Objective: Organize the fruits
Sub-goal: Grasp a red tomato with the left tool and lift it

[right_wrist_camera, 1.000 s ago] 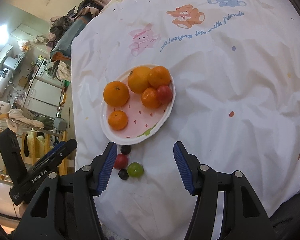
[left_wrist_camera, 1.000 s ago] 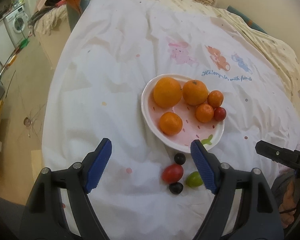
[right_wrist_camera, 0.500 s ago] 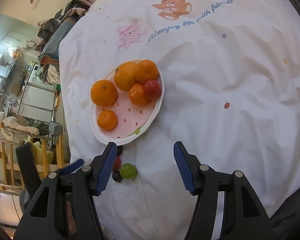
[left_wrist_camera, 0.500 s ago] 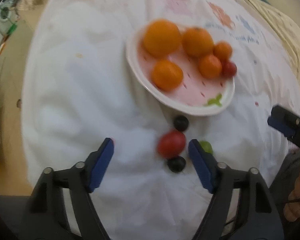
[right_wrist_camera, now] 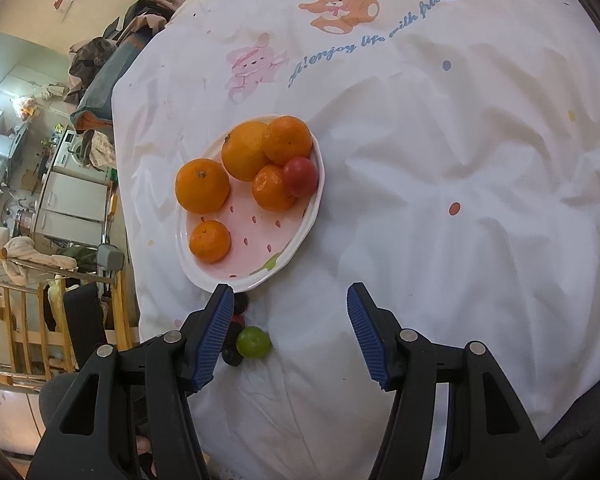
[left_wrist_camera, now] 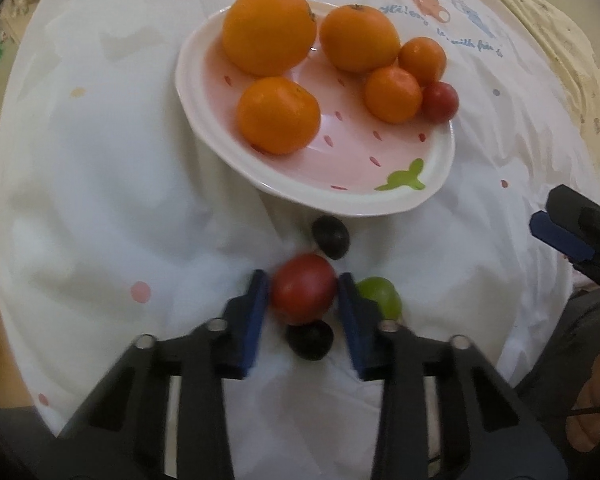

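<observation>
A pink plate (left_wrist_camera: 432,188) holds several oranges (left_wrist_camera: 270,30) and a small red fruit (left_wrist_camera: 440,102). In front of it on the white sheet lie a red tomato (left_wrist_camera: 303,294), two dark grapes (left_wrist_camera: 330,237) and a green grape (left_wrist_camera: 380,298). My left gripper (left_wrist_camera: 303,300) is shut on the red tomato, its blue pads touching both sides. My right gripper (right_wrist_camera: 290,320) is open and empty above the sheet, right of the green grape (right_wrist_camera: 253,343); the plate (right_wrist_camera: 308,224) lies ahead of it to the left.
The white cartoon-print sheet (right_wrist_camera: 460,160) covers a round table. Its left edge drops off to a cluttered room with wooden rails (right_wrist_camera: 28,320) and appliances (right_wrist_camera: 72,200). The right gripper's tip (left_wrist_camera: 572,232) shows at the right of the left wrist view.
My left gripper dropped toward the loose fruit and its jaws closed from wide open onto the red tomato. The right gripper stayed open and shifted slightly.
</observation>
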